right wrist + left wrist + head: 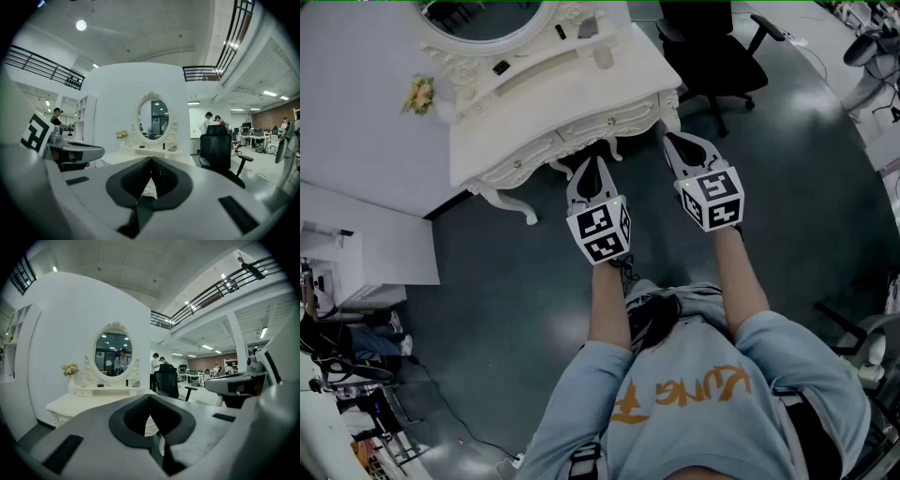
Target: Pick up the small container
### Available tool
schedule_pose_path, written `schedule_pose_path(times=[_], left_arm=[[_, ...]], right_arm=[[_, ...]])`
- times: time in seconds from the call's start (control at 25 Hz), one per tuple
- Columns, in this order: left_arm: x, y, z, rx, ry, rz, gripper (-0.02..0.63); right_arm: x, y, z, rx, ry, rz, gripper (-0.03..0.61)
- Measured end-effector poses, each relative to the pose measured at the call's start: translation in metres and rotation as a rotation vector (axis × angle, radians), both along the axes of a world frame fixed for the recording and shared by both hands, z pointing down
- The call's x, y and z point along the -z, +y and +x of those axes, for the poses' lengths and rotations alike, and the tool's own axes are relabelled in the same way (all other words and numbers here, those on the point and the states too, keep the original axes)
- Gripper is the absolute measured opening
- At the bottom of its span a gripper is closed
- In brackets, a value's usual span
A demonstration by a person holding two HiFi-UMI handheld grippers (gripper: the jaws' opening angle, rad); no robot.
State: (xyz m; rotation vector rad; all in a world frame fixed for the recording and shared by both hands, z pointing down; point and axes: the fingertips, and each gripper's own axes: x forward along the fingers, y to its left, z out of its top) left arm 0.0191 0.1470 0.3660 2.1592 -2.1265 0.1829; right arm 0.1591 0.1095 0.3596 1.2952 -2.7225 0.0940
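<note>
Both sets of jaws are shut and empty: left gripper (pixel 593 163) and right gripper (pixel 673 142) hover before the dressing table (pixel 581 89) ahead. This looks like the approach; next they must reach and open.

Head count by the mirror
Two tools: left tool (pixel 593 165), right tool (pixel 674 142). One white worktop (pixel 619 82), one oval mirror (pixel 487 15), one flower bunch (pixel 419 95), one black office chair (pixel 712 47).

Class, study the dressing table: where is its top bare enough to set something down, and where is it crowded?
On the dressing table, the lower top is bare between the front edge and the raised shelf, from the flowers to the end near the chair. That shelf, under the mirror, is crowded with small items.
</note>
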Motion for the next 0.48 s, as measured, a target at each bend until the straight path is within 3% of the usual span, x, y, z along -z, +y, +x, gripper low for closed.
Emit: schedule_pose_path(times=[0.48], left_arm=[[0.007,-0.011,0.008,0.004,-0.009,0.007,0.021]], right_arm=[[0.003,-0.01,0.006,0.024,-0.019,-0.001,0.028]])
